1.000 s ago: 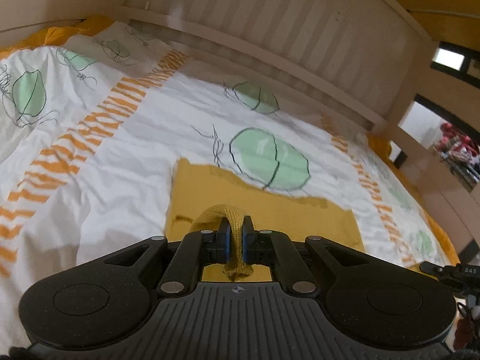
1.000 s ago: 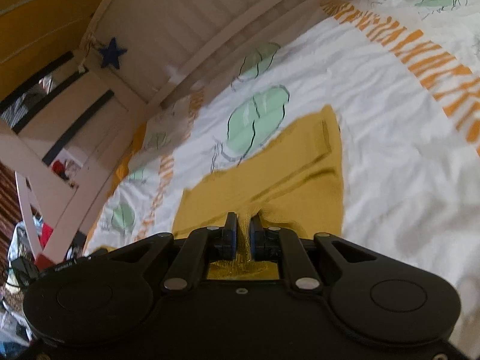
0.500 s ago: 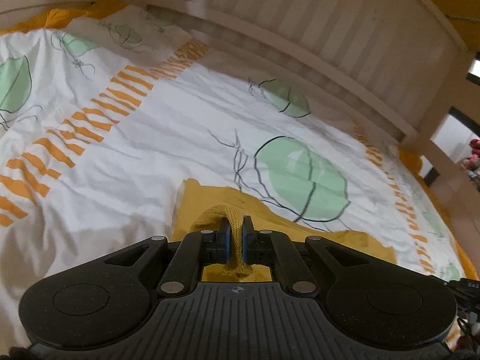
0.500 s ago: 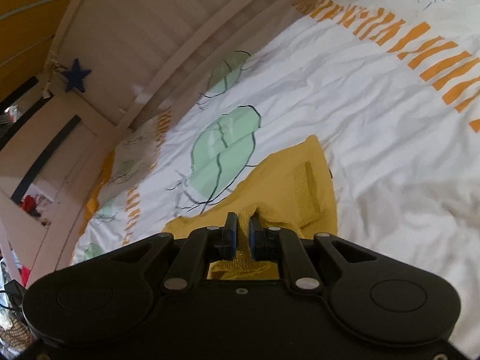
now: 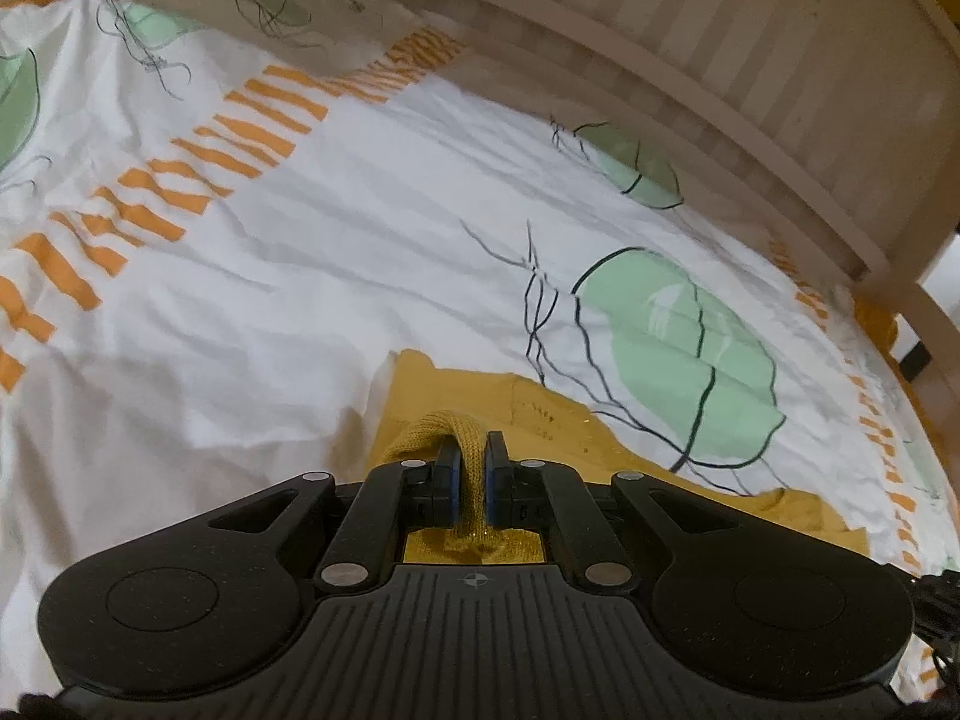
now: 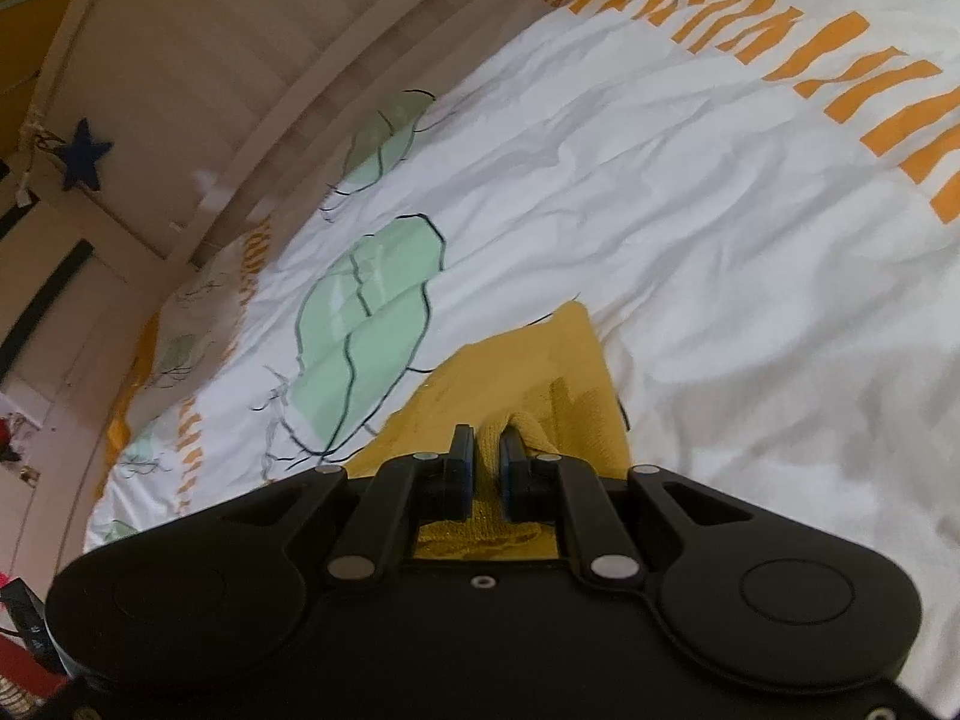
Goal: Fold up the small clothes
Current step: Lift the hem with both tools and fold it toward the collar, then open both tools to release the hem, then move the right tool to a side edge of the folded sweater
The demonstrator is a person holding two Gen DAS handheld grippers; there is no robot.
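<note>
A mustard-yellow knitted garment (image 5: 456, 390) lies on the white patterned bed cover (image 5: 288, 312), partly doubled over. My left gripper (image 5: 471, 450) is shut on a bunched edge of it, and the knit loops up over the left pad. In the right wrist view the same yellow garment (image 6: 540, 360) shows a folded flap with a ribbed band. My right gripper (image 6: 486, 441) has a ridge of that fabric between its pads; its jaws are opening slightly while the pads still touch the cloth. Both gripper bodies hide the near part of the garment.
The bed cover (image 6: 720, 228) carries green leaf prints and orange dashed stripes. A pale slatted bed rail (image 5: 750, 78) runs along the far side, also visible as the rail (image 6: 252, 78) in the right view. A dark blue star (image 6: 84, 156) hangs at the left.
Both grippers carried the yellow fabric forward and lower over the garment, so less of it shows ahead. The gap between the right pads has widened a little.
</note>
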